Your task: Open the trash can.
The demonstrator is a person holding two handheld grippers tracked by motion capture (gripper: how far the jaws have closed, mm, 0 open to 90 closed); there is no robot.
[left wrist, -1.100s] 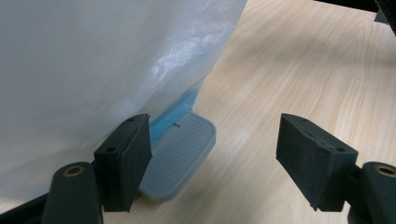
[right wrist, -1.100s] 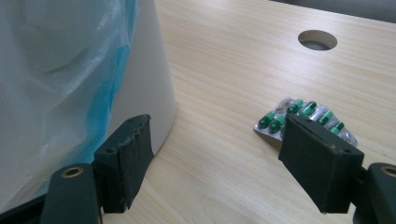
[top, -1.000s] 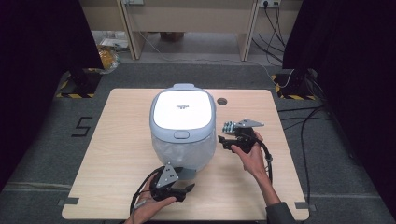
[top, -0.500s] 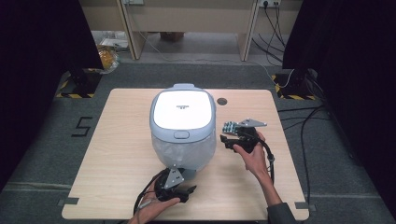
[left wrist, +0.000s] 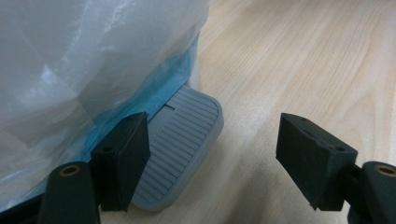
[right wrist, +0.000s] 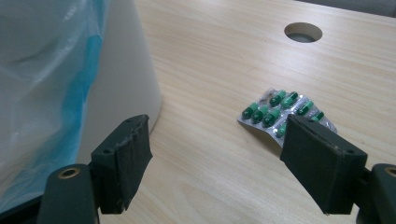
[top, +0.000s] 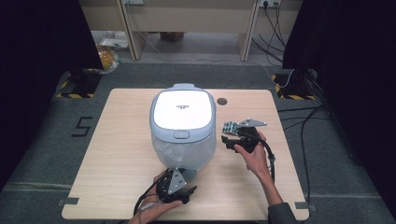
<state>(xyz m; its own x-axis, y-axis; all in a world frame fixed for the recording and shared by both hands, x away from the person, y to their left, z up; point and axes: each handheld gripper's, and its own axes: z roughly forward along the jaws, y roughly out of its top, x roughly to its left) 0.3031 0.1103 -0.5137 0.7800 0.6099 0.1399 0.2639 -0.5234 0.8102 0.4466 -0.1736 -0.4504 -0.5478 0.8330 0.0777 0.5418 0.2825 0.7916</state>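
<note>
Standing at the centre of the light wooden table [top: 121, 154] is a grey-and-white pedal bin [top: 183, 126], lid shut and lined with a clear plastic bag [left wrist: 84, 60] whose blue edge hangs over the lower body. Its ribbed grey foot pedal [left wrist: 182, 144] projects from the base at the bin's 6 o'clock.

Left claw [top: 187, 190]: held low at the table's near edge, at 6 o'clock from the bin, just in front of the pedal. In the left gripper view the jaws are spread wide; one jaw lies beside the pedal's edge under the bag, the other stands over bare wood, and nothing is pinched between them.

Right claw [top: 227, 140]: held at 3 o'clock from the bin, close to its side wall. In the right gripper view the jaws are spread apart with bare wood between them.

Blister pack of green capsules [right wrist: 280, 112]: lies flat on the table just beyond the right claw, partly hidden behind one jaw, near the bin but apart from it. A round cable hole [right wrist: 303, 31] sits at 12 o'clock from the pack.
</note>
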